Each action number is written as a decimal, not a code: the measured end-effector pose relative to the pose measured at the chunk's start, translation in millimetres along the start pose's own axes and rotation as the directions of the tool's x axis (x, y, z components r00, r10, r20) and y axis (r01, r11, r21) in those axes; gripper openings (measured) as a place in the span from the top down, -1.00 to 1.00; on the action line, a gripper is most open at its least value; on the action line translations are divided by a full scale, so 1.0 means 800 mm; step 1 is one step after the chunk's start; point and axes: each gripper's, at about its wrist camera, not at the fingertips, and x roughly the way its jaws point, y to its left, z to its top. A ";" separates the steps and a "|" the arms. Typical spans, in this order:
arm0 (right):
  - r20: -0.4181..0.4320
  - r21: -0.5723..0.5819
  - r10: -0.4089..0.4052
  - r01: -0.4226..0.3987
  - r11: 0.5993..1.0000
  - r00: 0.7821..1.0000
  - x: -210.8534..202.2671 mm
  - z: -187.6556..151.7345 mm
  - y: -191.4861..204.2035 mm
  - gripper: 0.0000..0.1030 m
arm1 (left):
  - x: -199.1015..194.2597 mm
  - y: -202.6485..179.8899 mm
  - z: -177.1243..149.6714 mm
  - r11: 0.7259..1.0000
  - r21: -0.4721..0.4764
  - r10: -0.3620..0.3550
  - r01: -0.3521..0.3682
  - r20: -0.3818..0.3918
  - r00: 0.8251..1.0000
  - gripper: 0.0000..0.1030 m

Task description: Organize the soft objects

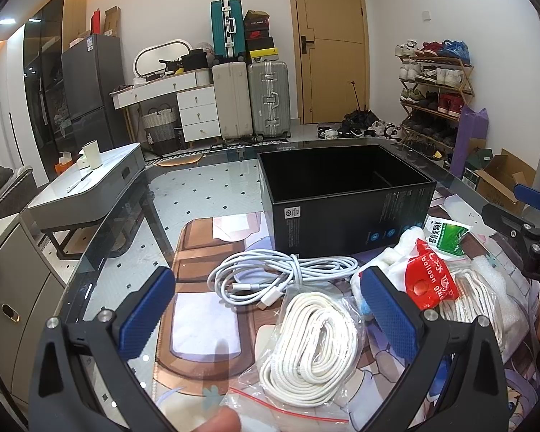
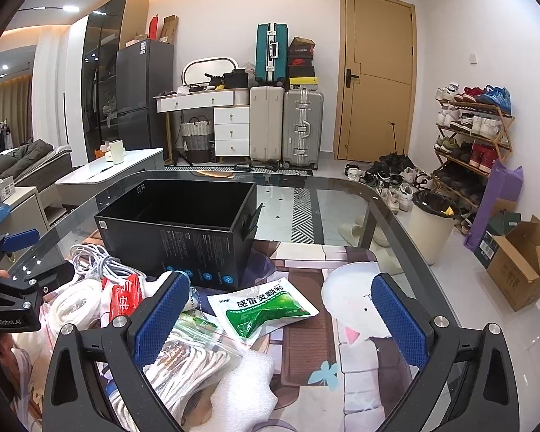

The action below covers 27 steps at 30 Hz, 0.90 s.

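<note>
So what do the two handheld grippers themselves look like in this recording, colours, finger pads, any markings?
Both match: the left gripper and right gripper have matte black angular frames with triangular cut-outs and silver round bolts at the joints. Each finger carries a blue pad with a fine diamond texture. White lettering reading GenRobot.AI marks the left gripper's body in the right wrist view. No cables or sleeves show.

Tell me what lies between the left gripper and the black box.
In the left wrist view, the bagged white rope sits between the left gripper's fingers, then the coiled white cable lies just before the black box.
</note>
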 end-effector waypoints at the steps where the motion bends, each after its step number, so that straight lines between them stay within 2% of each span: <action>1: 0.001 0.003 -0.002 0.002 1.000 1.000 0.001 -0.001 -0.001 -1.00 | -0.001 0.001 -0.001 1.000 -0.001 0.000 0.000 -0.001 1.000 -1.00; 9: -0.008 0.023 -0.030 0.030 0.999 1.000 0.002 -0.002 -0.005 -1.00 | 0.000 0.000 -0.001 1.000 0.000 0.000 0.000 -0.001 1.000 -1.00; 27: -0.005 0.018 -0.035 0.035 0.999 0.999 0.003 -0.001 -0.009 -1.00 | 0.009 0.000 -0.006 1.000 0.000 -0.001 0.001 -0.007 1.000 -1.00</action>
